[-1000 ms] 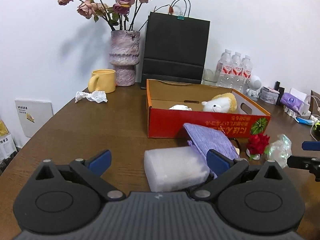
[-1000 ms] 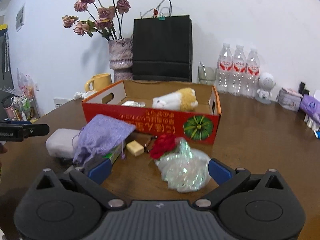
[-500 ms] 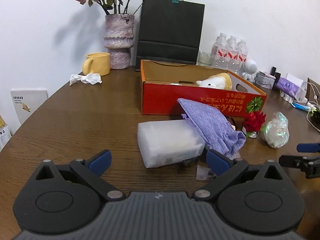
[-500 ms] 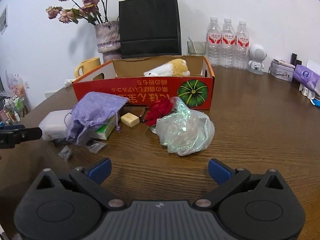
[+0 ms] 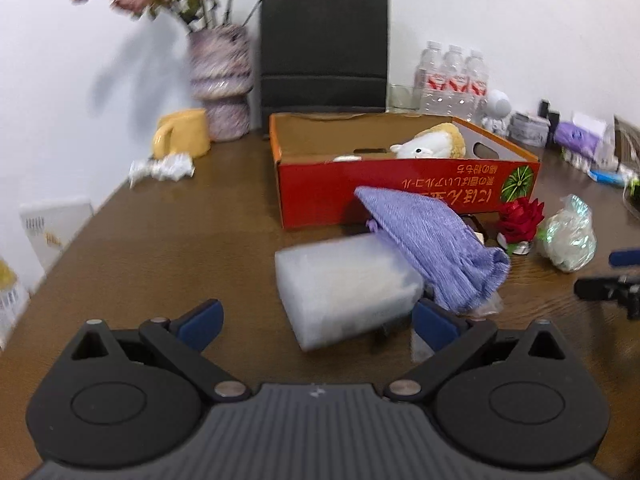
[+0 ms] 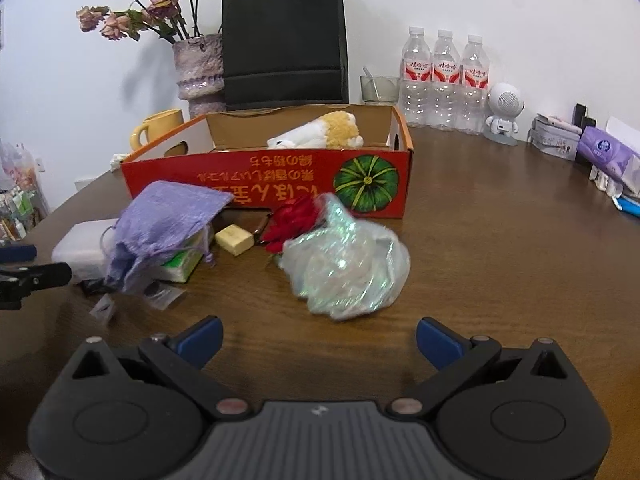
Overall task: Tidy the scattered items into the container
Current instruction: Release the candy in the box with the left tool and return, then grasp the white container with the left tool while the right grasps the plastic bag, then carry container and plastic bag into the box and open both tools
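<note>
A: Biggest first: red cardboard box (image 6: 264,184) at mid-table, open on top, plush toy (image 6: 320,134) already inside. Loose items all heaped against its near wall.

B: Next down?

A: White wrapped block (image 5: 344,284) on the wood, straight ahead of the left gripper (image 5: 316,318). Fingers spread wide, nothing between them. Purple drawstring pouch (image 5: 436,244) draped over the block's right end, leaning toward the box.

B: And on the other side?

A: Right gripper (image 6: 318,340) likewise agape and empty, aimed at the iridescent crinkly bag (image 6: 348,264). Red flower (image 6: 292,222) pressed against that bag, tan block (image 6: 235,238) just beside, green-and-white packet (image 6: 180,264) tucked under the pouch, small clear packets (image 6: 160,294) nearest the camera.

B: Risks?

A: Probably dragging the pouch along if the white block goes up first, since the cloth overlaps it. Slick wrap, wide body: likely to slip or twist out of a narrow pinch. Crinkly bag soft enough to collapse and shed the flower.

B: Anything unclear?

A: Left view smeared by motion blur. Pouch contents unseen. Dark bits under the pouch unreadable. Box floor mostly hidden behind its front wall. Flower's tie to the bag, joined or merely touching, impossible to tell.
</note>
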### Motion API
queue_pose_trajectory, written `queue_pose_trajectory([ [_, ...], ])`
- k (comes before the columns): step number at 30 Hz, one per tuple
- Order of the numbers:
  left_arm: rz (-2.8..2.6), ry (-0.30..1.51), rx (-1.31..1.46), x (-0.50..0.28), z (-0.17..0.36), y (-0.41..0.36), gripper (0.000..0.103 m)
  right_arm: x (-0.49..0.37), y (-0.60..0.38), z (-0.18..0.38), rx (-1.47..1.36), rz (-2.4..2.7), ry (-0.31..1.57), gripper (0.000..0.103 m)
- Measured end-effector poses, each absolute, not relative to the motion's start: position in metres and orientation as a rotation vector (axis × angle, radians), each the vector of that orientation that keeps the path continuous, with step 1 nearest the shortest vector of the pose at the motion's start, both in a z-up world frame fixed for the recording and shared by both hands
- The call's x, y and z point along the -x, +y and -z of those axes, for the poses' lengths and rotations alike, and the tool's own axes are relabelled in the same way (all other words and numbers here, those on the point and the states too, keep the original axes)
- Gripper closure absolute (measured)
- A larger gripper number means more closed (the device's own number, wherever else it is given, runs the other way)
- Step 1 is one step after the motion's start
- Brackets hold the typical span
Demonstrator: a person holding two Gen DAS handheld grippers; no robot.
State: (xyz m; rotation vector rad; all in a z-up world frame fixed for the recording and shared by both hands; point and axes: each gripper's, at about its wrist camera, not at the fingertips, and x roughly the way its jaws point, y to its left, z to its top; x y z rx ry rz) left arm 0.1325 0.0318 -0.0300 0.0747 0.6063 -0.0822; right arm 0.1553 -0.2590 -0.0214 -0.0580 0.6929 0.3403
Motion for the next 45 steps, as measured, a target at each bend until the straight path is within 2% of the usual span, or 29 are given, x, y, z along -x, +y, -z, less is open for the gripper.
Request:
queue_pose_trajectory([
  [6,0.174,0.599,-0.205,-0.156,0.036,0.028,0.0,-0.175,-0.261,0.024,0.035,-0.324,0.726,0.0],
  [14,0.274,0.613,-0.245,-0.182,0.048,0.032,0.0,-0.191,-0.252,0.023,0.049,-0.32,0.717,0.0],
  [16,0.284,0.611,-0.235,-0.185,0.048,0.032,0.005,-0.193,-0.249,0.023,0.055,-0.316,0.714,0.001],
  [18,0.29,0.61,-0.224,-0.187,0.046,0.03,0.016,-0.194,-0.247,0.023,0.06,-0.32,0.712,0.01],
  [20,0.282,0.61,-0.217,-0.187,0.046,0.03,0.016,-0.194,-0.247,0.022,0.063,-0.32,0.707,0.02],
  [22,0.274,0.608,-0.21,-0.185,0.045,0.03,0.017,-0.194,-0.247,0.022,0.066,-0.316,0.706,0.038],
  [23,0.264,0.608,-0.203,-0.185,0.045,0.031,0.019,-0.194,-0.247,0.022,0.066,-0.319,0.707,0.057],
  [33,0.178,0.598,-0.142,-0.174,0.04,0.029,0.029,-0.186,-0.251,0.017,0.057,-0.338,0.67,0.061],
  [45,0.134,0.665,-0.168,-0.187,0.053,0.022,0.032,-0.184,-0.249,0.016,0.05,-0.352,0.671,0.061],
])
